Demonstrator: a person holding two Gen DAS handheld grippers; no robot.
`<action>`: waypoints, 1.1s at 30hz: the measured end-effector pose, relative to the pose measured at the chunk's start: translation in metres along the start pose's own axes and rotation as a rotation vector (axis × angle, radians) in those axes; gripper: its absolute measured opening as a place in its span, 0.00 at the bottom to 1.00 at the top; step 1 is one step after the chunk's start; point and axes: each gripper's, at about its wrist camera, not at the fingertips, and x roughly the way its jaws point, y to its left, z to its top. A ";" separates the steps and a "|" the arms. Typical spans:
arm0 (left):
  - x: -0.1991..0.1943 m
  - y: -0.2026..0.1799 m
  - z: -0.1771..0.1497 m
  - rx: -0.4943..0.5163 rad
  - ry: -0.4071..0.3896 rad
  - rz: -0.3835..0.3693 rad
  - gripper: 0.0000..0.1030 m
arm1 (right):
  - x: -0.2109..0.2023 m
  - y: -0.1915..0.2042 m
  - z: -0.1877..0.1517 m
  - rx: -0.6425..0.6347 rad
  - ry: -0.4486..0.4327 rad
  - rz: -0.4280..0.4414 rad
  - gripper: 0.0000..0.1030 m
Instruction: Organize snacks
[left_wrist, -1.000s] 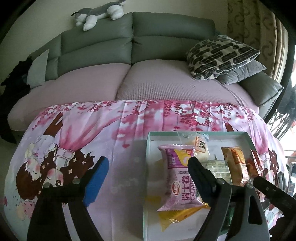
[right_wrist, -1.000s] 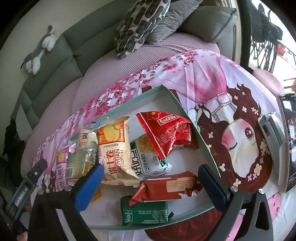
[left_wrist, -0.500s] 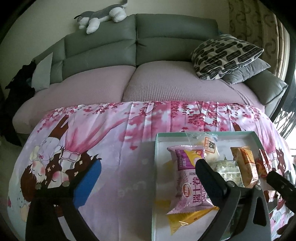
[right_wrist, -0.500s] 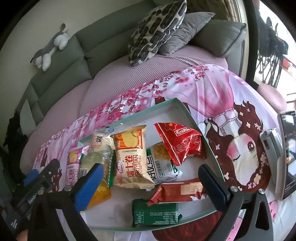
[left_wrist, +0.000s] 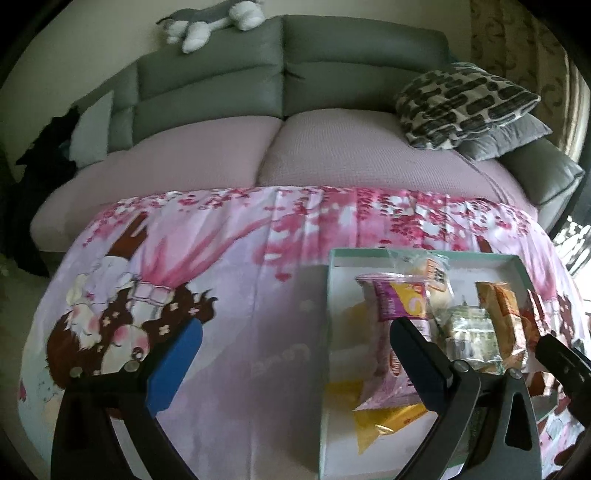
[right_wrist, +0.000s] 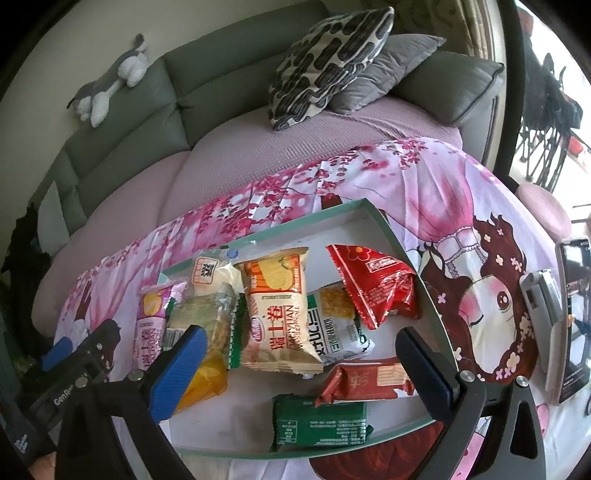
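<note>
Nearest the right wrist camera, the right claw (right_wrist: 299, 363) stands released with nothing between its blue pads, hovering over the near part of a shallow mint-green rectangular cardboard tray (right_wrist: 373, 216) with a white floor. Just ahead of it lie a dark green flat wafer packet (right_wrist: 319, 422) at the tray's near edge and a red biscuit packet with a wafer picture (right_wrist: 364, 380) overlapping its top. Beyond these, a cream-and-orange pillow pack reading "DALIYUAN" (right_wrist: 280, 314) rests on a white-and-green packet (right_wrist: 338, 332), with a crumpled red foil bag (right_wrist: 376, 288) toward the tray's right wall. To the left sit a clear pack of greenish crackers (right_wrist: 205, 317), a yellow packet (right_wrist: 201, 380), a pink-and-yellow pillow pack (right_wrist: 153, 325) and a clear-wrapped pale bun (right_wrist: 214, 275). The tray lies on a surface covered by a pink cartoon-girl cloth (right_wrist: 480, 295), toward its right half. The left claw (left_wrist: 295, 362) is likewise released, spread wide above the tray's left wall, holding nothing; its right pad hides part of the pink pack. A phone (right_wrist: 574, 314) lies at the surface's right edge. Farthest back stands a grey sofa (left_wrist: 221, 85) with a patterned black-and-cream cushion (left_wrist: 461, 103) and a grey-and-white plush toy (left_wrist: 210, 22).
</note>
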 end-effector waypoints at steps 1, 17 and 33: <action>-0.001 0.000 0.000 -0.011 0.003 0.019 0.98 | 0.000 0.002 0.000 -0.006 0.001 0.002 1.00; -0.012 0.010 -0.015 -0.017 0.044 0.169 0.98 | -0.020 0.022 -0.012 -0.065 -0.018 0.044 1.00; -0.013 0.046 -0.055 -0.069 0.119 0.181 0.98 | -0.019 0.041 -0.054 -0.144 0.046 0.026 1.00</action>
